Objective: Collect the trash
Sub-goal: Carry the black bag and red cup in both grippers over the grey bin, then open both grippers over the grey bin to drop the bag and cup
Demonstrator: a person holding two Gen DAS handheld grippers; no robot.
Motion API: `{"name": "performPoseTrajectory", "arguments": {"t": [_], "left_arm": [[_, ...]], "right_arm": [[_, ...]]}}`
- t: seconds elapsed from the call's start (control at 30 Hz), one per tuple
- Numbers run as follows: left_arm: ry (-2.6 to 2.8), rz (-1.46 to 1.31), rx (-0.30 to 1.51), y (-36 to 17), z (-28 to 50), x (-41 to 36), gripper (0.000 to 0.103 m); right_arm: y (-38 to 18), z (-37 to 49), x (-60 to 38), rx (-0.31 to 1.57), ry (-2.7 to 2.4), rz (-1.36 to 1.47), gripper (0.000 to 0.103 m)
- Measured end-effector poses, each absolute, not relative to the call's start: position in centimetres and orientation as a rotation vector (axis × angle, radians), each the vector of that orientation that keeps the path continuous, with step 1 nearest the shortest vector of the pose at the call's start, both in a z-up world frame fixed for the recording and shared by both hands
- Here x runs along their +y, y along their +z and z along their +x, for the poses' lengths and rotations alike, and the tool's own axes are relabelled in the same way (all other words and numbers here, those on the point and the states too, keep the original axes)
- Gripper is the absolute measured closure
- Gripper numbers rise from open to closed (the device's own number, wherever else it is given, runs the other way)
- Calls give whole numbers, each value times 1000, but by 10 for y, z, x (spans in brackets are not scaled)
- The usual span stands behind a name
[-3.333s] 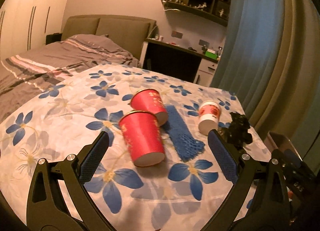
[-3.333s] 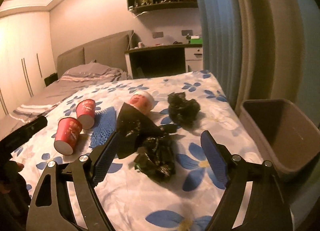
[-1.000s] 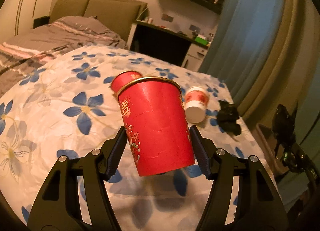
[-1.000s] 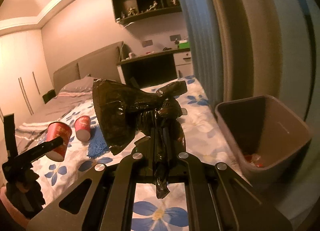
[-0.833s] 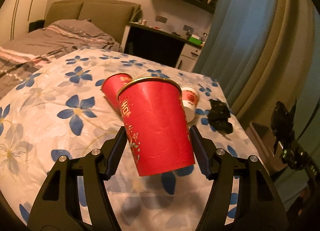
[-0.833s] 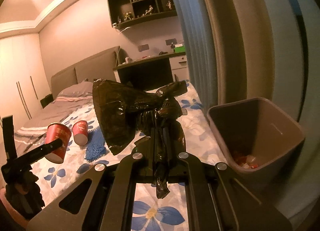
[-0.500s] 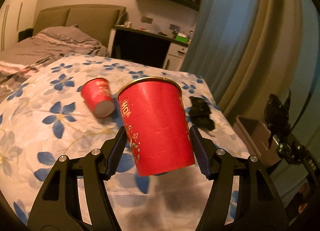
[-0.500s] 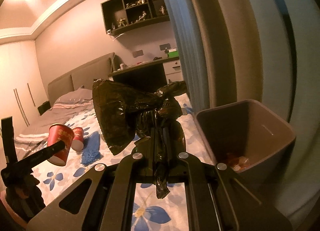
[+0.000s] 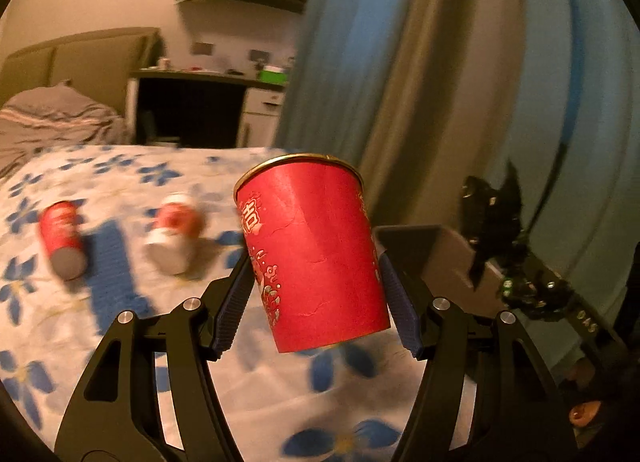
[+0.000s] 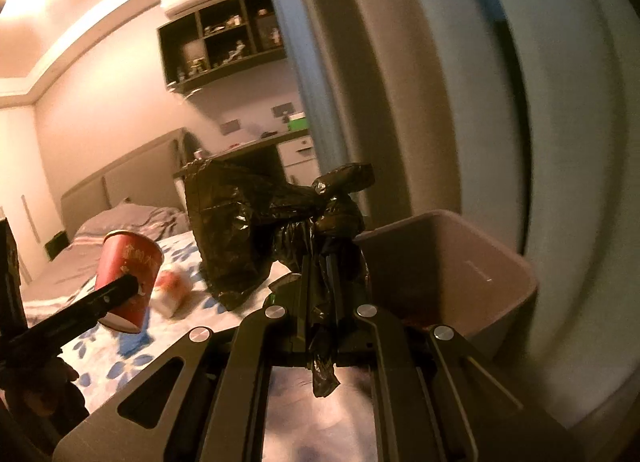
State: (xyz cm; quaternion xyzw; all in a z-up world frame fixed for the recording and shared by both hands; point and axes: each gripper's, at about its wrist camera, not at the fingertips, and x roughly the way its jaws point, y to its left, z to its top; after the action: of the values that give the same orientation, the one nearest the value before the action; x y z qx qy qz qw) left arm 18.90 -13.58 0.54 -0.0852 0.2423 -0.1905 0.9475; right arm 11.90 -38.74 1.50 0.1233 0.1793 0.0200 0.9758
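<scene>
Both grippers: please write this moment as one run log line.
left gripper: holds red cup | right gripper: holds black bag | bin: near

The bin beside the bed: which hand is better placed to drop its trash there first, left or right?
Right, probably. The right gripper, shut on the black plastic bag, is close to the bin. The left gripper holds the red cup over the bed, farther away.

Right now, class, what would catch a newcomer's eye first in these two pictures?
A big red cup, clamped in the left gripper, fills the middle of the left view. In the right view, a crumpled black bag is pinched in the shut right gripper, next to the open bin at the bed's edge.
</scene>
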Motion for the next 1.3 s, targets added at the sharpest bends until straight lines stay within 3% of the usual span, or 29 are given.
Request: {"name": "performPoseTrajectory", "arguments": {"t": [0.57,1.3], "left_arm": [[-598,-130,423,11,217,-233,40],[-664,-116,441,-5,234,-264,40]], "right_arm": [[-5,146,-442,391,-96,271,96],[-11,175,-442,411,-126,266,95]]}}
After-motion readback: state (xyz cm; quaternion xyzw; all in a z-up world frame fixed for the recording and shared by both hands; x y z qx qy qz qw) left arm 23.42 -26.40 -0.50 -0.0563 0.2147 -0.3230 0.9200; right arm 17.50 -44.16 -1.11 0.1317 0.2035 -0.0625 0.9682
